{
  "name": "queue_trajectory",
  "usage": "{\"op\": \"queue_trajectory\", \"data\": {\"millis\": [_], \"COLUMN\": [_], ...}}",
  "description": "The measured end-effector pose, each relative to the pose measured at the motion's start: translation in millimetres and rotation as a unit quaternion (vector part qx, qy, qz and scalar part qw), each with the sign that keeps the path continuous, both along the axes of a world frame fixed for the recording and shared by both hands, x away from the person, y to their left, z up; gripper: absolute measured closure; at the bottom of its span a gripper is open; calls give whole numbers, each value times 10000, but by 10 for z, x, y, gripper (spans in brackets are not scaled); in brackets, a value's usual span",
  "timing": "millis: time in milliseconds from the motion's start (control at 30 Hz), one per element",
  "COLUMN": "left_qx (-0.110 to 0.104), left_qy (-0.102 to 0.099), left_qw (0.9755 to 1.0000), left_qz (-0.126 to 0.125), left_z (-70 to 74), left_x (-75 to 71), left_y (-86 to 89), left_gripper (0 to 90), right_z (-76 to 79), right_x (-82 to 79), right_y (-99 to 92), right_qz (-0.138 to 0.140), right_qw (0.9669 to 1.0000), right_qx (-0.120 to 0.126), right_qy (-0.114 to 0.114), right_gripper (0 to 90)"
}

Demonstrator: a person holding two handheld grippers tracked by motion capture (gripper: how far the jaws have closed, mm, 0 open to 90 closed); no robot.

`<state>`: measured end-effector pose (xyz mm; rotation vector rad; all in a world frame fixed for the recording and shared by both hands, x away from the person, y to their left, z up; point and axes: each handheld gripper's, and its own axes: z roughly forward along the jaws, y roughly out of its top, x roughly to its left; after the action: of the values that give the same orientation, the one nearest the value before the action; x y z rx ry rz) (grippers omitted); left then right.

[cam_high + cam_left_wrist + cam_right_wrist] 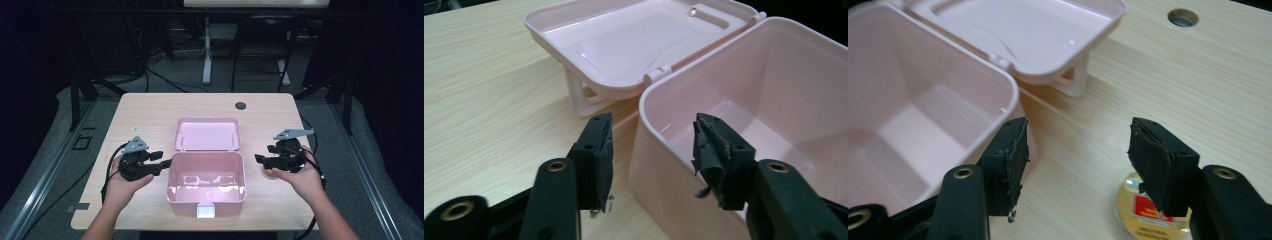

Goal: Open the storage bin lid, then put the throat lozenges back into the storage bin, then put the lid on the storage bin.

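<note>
A pink plastic box [190,200] stands open in the middle of the table, its inside bare, its lid [207,134] folded back flat behind it. My left gripper [167,162] is at the box's left wall [659,150]. Its jaws straddle the rim, one outside and one inside, and stand open with gaps to the wall. My right gripper [257,159] hovers open just right of the box with nothing between its jaws. Under it lies a small round tin with a red label [1148,210], also seen as a pale disc [270,173].
The box has a white latch [206,211] on its front side, near the table's near edge. A round cable hole [241,105] sits in the tabletop behind the lid. Bare wood lies to the left and right of the box.
</note>
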<state>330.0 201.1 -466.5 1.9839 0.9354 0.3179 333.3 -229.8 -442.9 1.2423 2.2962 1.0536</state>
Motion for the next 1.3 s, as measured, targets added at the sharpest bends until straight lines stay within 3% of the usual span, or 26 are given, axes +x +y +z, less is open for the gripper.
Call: {"op": "queue_trajectory", "data": {"millis": [133, 200, 300, 500, 767, 867, 1300], "left_qx": [-74, -43, 105, 92, 86, 100, 173], "left_qy": [221, 219, 207, 246, 229, 291, 281], "left_qw": [9997, 9997, 9997, 9996, 9996, 9995, 9993], "left_qz": [92, 121, 124, 121, 123, 96, 171], "left_z": [32, 44, 60, 101, 133, 128, 98], "left_x": [2, 1, -2, -5, -15, -6, 22], "left_y": [52, 68, 88, 128, 159, 164, 195], "left_gripper": [473, 471, 471, 453, 439, 436, 430], "right_z": [29, 42, 42, 6, -50, -67, -143], "right_x": [75, 119, 206, 361, 550, 599, 748], "right_y": [-25, -39, -54, -42, -30, -36, -48], "right_qz": [-9, 8, 37, 51, 100, 56, -37], "right_qw": [9992, 9988, 9976, 9942, 9862, 9835, 9705], "right_qx": [-391, -492, -631, -868, -1285, -1309, -1782], "right_qy": [-6, 52, 269, 626, 1036, 1248, 1625], "right_gripper": [358, 326, 303, 274, 260, 273, 236]}}
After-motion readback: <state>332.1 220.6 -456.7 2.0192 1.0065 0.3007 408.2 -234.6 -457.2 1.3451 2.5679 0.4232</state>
